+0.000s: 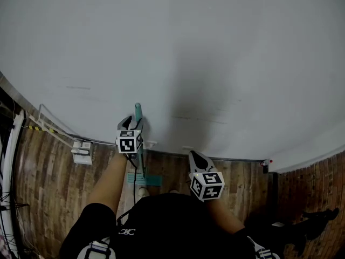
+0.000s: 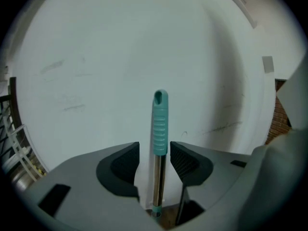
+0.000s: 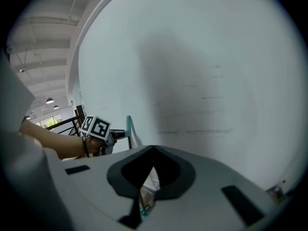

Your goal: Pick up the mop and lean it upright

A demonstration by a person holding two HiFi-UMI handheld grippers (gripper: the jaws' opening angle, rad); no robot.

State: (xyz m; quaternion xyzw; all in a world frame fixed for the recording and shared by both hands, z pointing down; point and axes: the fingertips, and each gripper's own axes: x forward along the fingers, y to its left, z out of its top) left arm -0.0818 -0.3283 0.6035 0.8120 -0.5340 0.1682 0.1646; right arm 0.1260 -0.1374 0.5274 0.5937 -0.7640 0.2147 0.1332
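The mop stands upright against the white wall [image 1: 188, 53], with its teal grip [image 1: 138, 112] on top and its teal head [image 1: 149, 180] on the floor. In the left gripper view the teal grip [image 2: 160, 124] and steel shaft rise between the jaws. My left gripper [image 2: 155, 150] is open around the handle, with a gap on each side, so neither pad presses on it. My right gripper [image 1: 195, 156] hangs to the right of the mop, shut and holding nothing. From the right gripper view [image 3: 153, 150] the mop handle [image 3: 128, 125] stands at the wall to the left.
The wood-patterned floor [image 1: 54, 188] meets the wall just ahead of me. A small white box [image 1: 82, 152] and a cable run sit at the wall base on the left. A dark fitting with a red dot [image 1: 267, 164] is at the right. Metal railing [image 2: 14, 143] stands far left.
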